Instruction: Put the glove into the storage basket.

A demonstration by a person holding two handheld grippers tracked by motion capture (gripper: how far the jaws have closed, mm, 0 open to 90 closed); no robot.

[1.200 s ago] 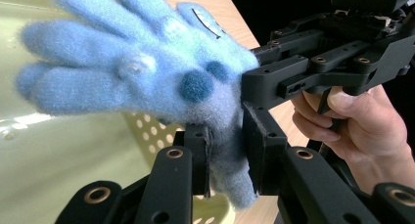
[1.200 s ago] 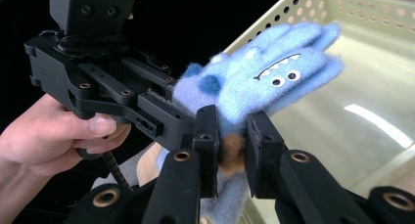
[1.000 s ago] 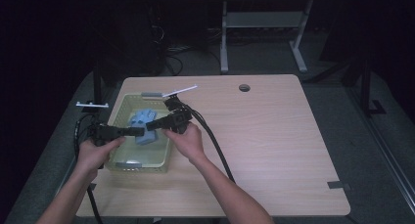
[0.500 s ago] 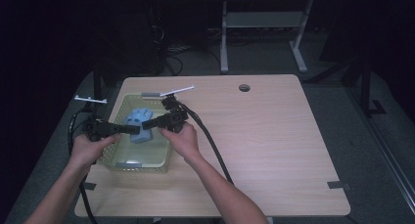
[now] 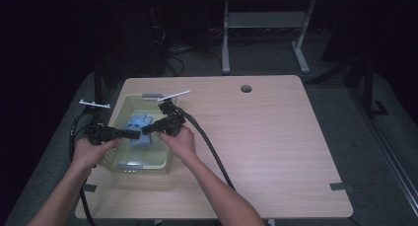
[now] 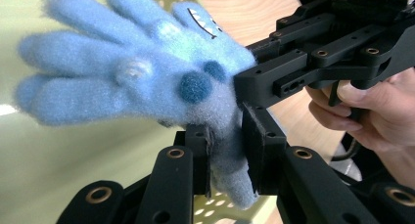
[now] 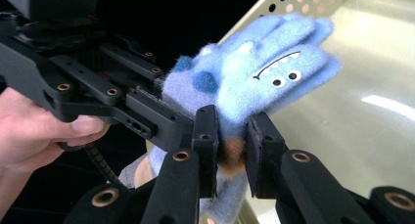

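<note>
A fuzzy blue glove (image 5: 139, 130) with a monster face hangs over the pale green perforated basket (image 5: 123, 163) at the table's left. Both grippers hold it from opposite sides. My left gripper (image 5: 134, 134) is shut on the glove's cuff end; in the left gripper view the blue glove (image 6: 147, 82) spreads its fingers up and left, pinched at my left gripper (image 6: 226, 155). My right gripper (image 5: 147, 129) is shut on the same glove; in the right gripper view the glove (image 7: 254, 72) shows its eyes and toothed mouth above my right gripper (image 7: 231, 153), with the other gripper's black body at left.
The basket (image 7: 381, 62) has a smooth bare floor and holed walls. A white stick (image 5: 173, 95) lies across its far right corner, another white piece (image 5: 94, 104) at its left. Black cables trail from both grippers. Bare wooden table (image 5: 276, 137) stretches to the right.
The right hand has sunk slightly toward the basket with the glove; the left hand has stayed almost where it was. Both grips are unchanged.
</note>
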